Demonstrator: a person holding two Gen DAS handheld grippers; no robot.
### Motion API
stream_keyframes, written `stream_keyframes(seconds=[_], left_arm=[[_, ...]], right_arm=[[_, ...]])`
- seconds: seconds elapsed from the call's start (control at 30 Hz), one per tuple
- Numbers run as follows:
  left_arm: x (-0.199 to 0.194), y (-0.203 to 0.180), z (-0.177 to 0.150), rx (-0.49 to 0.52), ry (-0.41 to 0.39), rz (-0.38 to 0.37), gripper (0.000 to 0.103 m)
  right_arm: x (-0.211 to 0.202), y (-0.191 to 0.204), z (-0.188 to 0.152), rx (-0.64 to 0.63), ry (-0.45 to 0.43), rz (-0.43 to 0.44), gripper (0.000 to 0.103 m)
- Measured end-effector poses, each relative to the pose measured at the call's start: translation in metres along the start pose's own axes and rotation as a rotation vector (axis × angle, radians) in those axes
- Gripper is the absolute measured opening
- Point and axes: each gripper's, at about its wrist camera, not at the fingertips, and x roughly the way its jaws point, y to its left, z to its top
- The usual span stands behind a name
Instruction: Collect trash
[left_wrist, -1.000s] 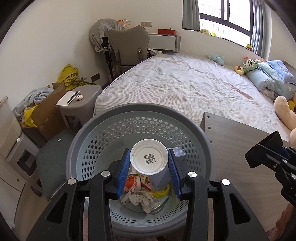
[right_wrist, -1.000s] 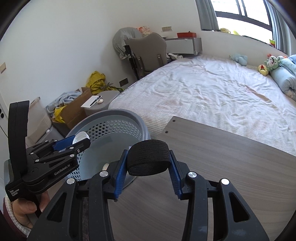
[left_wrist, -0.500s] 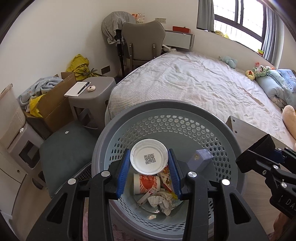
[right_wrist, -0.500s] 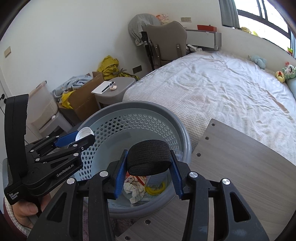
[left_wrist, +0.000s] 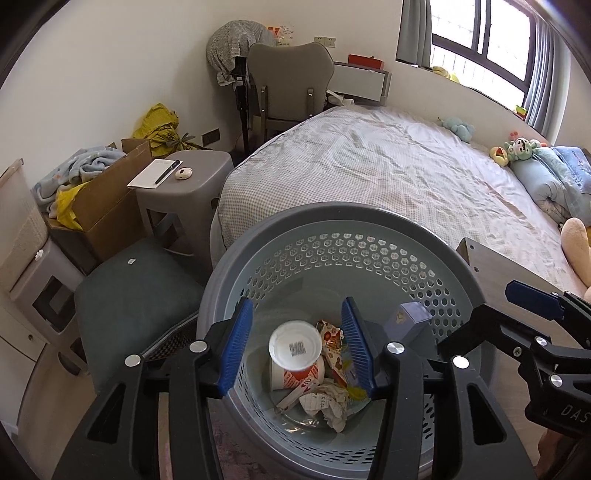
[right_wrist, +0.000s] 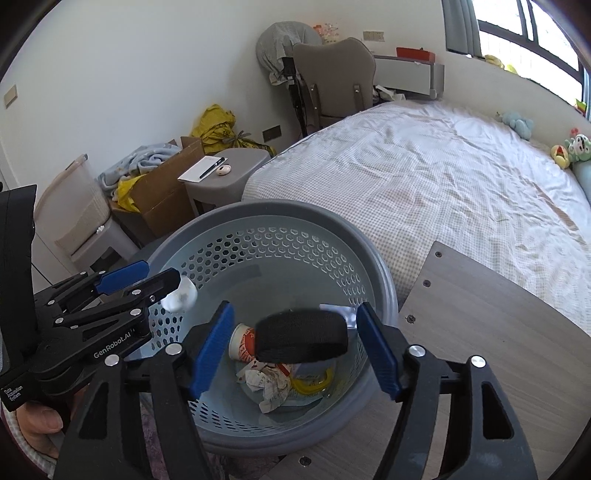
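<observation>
A grey perforated trash basket (left_wrist: 332, 216) (right_wrist: 277, 206) sits below both grippers. My left gripper (left_wrist: 295, 347) (right_wrist: 159, 273) hangs over it, its jaws opening. A white cup (left_wrist: 295, 345) with a printed code on its base drops loose between the blue pads, touching neither. My right gripper (right_wrist: 295, 349) (left_wrist: 484, 317) is over the same basket, jaws opening too. A black elastic band roll (right_wrist: 301, 336), blurred, falls free between its pads. In the basket lie a red-and-white paper cup (right_wrist: 242, 341), crumpled paper (left_wrist: 325, 404), a yellow ring (right_wrist: 314, 382) and a lilac box (left_wrist: 406, 321).
A wooden tabletop (right_wrist: 480, 332) borders the basket on the right. A dark cushioned seat (left_wrist: 129, 306), a grey stool (left_wrist: 184, 181) and a cardboard box (left_wrist: 107, 199) stand to the left. The bed (left_wrist: 388, 173) lies behind. A hand (right_wrist: 40, 421) holds the left gripper.
Both grippers moved over the basket. Their jaws have since spread, and the white cup and the black roll have come loose and are dropping.
</observation>
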Motion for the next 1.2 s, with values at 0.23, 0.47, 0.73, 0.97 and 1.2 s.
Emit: stream_keyframes(seconds=[0.23, 0.47, 0.73, 0.97, 1.2], left_arm=[[-0.004, -0.001, -0.001, 0.007, 0.011, 0.009, 0.070], [-0.006, -0.002, -0.005, 0.007, 0.023, 0.020, 0.071], [-0.011, -0.002, -0.006, 0.006, 0.017, 0.037, 0.078], [-0.014, -0.002, -0.006, 0.005, 0.019, 0.046, 0.079], [-0.015, -0.002, -0.006, 0.007, 0.025, 0.057, 0.082]], right_arm=[[-0.006, -0.002, 0.001, 0.013, -0.014, -0.005, 0.076], [-0.006, -0.003, -0.003, 0.023, -0.009, -0.006, 0.077], [-0.008, -0.003, -0.007, 0.025, -0.016, -0.007, 0.080], [-0.010, -0.004, -0.009, 0.030, -0.014, -0.009, 0.081], [-0.012, -0.006, -0.010, 0.033, -0.019, -0.013, 0.085]])
